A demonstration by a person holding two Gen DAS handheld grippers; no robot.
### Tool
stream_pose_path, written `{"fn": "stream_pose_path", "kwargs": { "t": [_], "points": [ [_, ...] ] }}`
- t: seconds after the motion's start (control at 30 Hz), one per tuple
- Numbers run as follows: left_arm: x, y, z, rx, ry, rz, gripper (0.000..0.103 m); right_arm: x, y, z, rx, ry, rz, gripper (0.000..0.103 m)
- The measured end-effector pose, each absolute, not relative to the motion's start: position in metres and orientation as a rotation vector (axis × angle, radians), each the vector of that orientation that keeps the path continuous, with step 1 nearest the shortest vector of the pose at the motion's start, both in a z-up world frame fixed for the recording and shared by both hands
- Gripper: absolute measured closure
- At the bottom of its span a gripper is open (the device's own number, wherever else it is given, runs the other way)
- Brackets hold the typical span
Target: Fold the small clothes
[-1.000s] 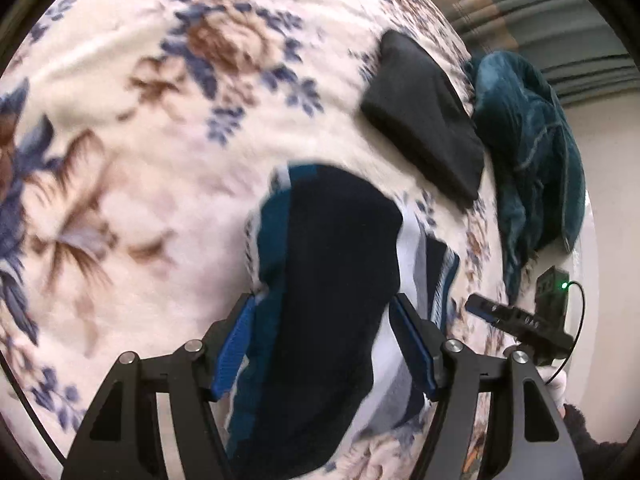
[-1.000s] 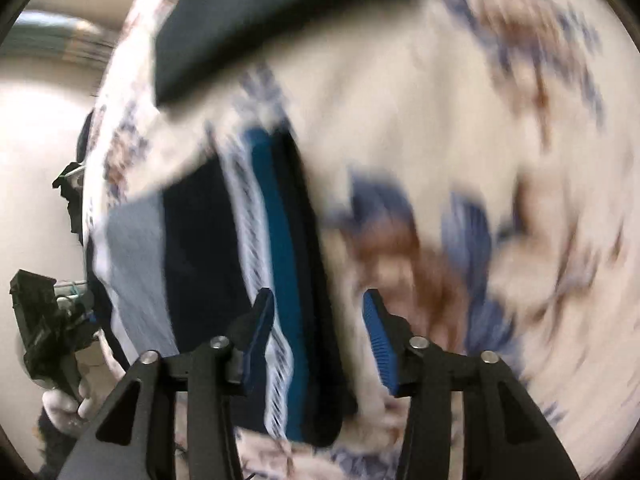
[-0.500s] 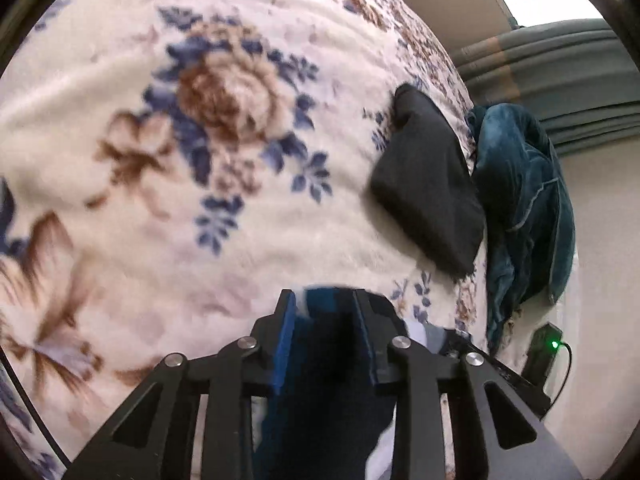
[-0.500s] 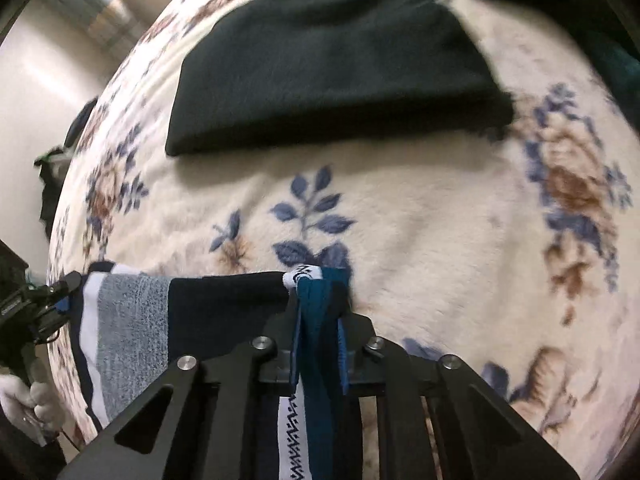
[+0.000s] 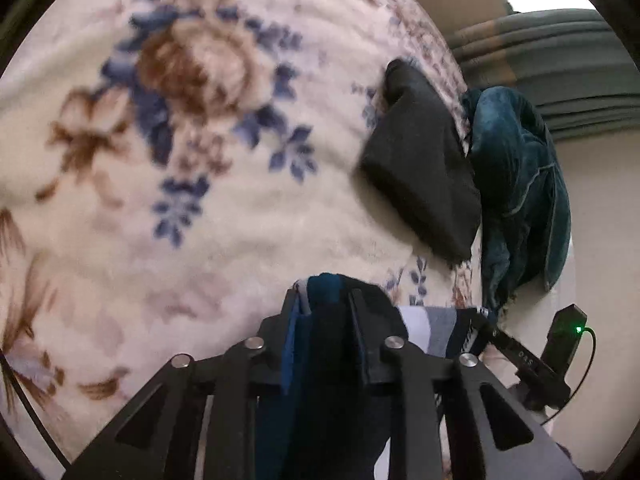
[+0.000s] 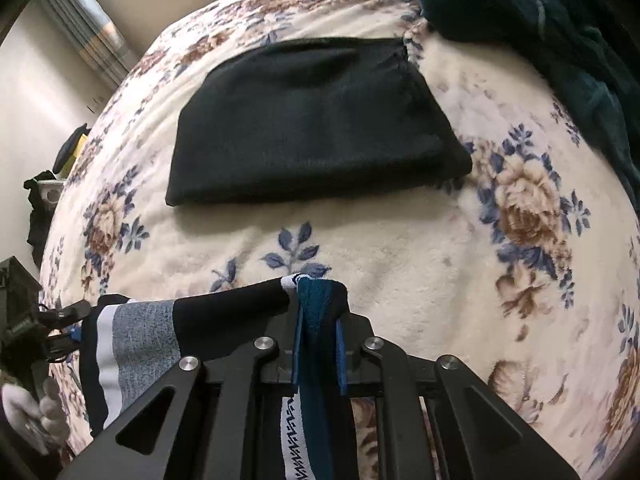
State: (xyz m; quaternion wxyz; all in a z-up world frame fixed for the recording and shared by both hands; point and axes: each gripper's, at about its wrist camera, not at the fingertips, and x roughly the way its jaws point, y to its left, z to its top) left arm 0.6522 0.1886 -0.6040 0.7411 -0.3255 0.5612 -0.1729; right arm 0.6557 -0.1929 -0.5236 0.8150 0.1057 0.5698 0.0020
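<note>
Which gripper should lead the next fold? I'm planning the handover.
Neither alone, probably: the left gripper and the right gripper each clamp a top corner of the striped garment, so both likely carry it together.

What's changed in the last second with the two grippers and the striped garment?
Both jaws closed: the left hand-held gripper and right hand-held gripper went from open to clamped on the striped garment, lifting its edge. The black folded cloth and floral blanket stayed put.

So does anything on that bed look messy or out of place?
Only the teal blanket, bunched at the bed's far edge and spilling over its side. The black folded garment lies flat, and both grippers pinch the striped garment.
</note>
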Motion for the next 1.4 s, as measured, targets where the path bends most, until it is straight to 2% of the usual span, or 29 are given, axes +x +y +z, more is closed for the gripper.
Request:
{"fn": "stream_pose_path", "kwargs": {
  "t": [0.13, 0.3, 0.33, 0.4, 0.43, 0.47, 0.53, 0.6, 0.63, 0.67, 0.77, 0.9, 0.93, 0.97, 1.0, 1.07, 1.1, 1.13, 1.27, 1.4],
  "points": [
    [0.652, 0.187, -0.585, -0.639, 1.176, -0.375, 0.087, 0.654, -0.191, -0.529, 0.241, 1.227, -0.007, 0.09],
    [0.671, 0.199, -0.609, -0.673, 1.262, -0.34, 0.086, 0.648, -0.195, -0.539, 0.227, 1.236, -0.016, 0.09],
    [0.676, 0.201, -0.617, -0.702, 1.299, -0.345, 0.082, 0.649, -0.195, -0.546, 0.22, 1.254, -0.021, 0.09],
    [0.679, 0.205, -0.615, -0.698, 1.333, -0.321, 0.074, 0.659, -0.197, -0.579, 0.246, 1.385, 0.008, 0.088],
    [0.677, 0.207, -0.606, -0.661, 1.314, -0.317, 0.074, 0.664, -0.202, -0.596, 0.323, 1.472, 0.044, 0.086],
    [0.673, 0.209, -0.595, -0.614, 1.297, -0.305, 0.073, 0.666, -0.209, -0.606, 0.402, 1.529, 0.06, 0.079],
    [0.655, 0.213, -0.577, -0.509, 1.285, -0.244, 0.066, 0.664, -0.22, -0.6, 0.458, 1.52, 0.065, 0.074],
    [0.629, 0.22, -0.567, -0.427, 1.296, -0.165, 0.061, 0.653, -0.229, -0.589, 0.515, 1.534, 0.096, 0.056],
    [0.611, 0.224, -0.566, -0.403, 1.305, -0.126, 0.056, 0.645, -0.233, -0.587, 0.544, 1.55, 0.102, 0.043],
    [0.591, 0.228, -0.568, -0.381, 1.322, -0.085, 0.053, 0.634, -0.237, -0.585, 0.582, 1.568, 0.106, 0.036],
    [0.534, 0.239, -0.586, -0.397, 1.392, -0.001, 0.052, 0.581, -0.242, -0.591, 0.716, 1.658, 0.096, 0.036],
    [0.476, 0.239, -0.645, -0.423, 1.567, 0.06, 0.052, 0.52, -0.228, -0.617, 0.83, 1.756, 0.107, 0.036],
    [0.471, 0.239, -0.651, -0.433, 1.562, 0.063, 0.051, 0.507, -0.22, -0.626, 0.844, 1.782, 0.111, 0.036],
    [0.468, 0.24, -0.656, -0.44, 1.534, 0.059, 0.049, 0.494, -0.215, -0.633, 0.864, 1.773, 0.096, 0.042],
    [0.467, 0.24, -0.659, -0.443, 1.517, 0.056, 0.046, 0.484, -0.214, -0.634, 0.888, 1.741, 0.064, 0.087],
    [0.472, 0.245, -0.666, -0.511, 1.51, 0.043, 0.032, 0.468, -0.214, -0.632, 0.939, 1.714, 0.02, 0.091],
    [0.474, 0.247, -0.669, -0.554, 1.504, 0.021, 0.011, 0.461, -0.214, -0.623, 0.934, 1.689, 0.002, 0.091],
    [0.477, 0.247, -0.673, -0.62, 1.489, -0.03, 0.0, 0.458, -0.213, -0.614, 0.908, 1.678, -0.008, 0.092],
    [0.481, 0.244, -0.68, -0.605, 1.501, 0.021, 0.0, 0.45, -0.213, -0.596, 0.778, 1.712, -0.04, 0.092],
    [0.487, 0.24, -0.676, -0.568, 1.541, 0.02, 0.0, 0.461, -0.211, -0.624, 0.599, 1.809, -0.024, 0.092]
  ]
}}
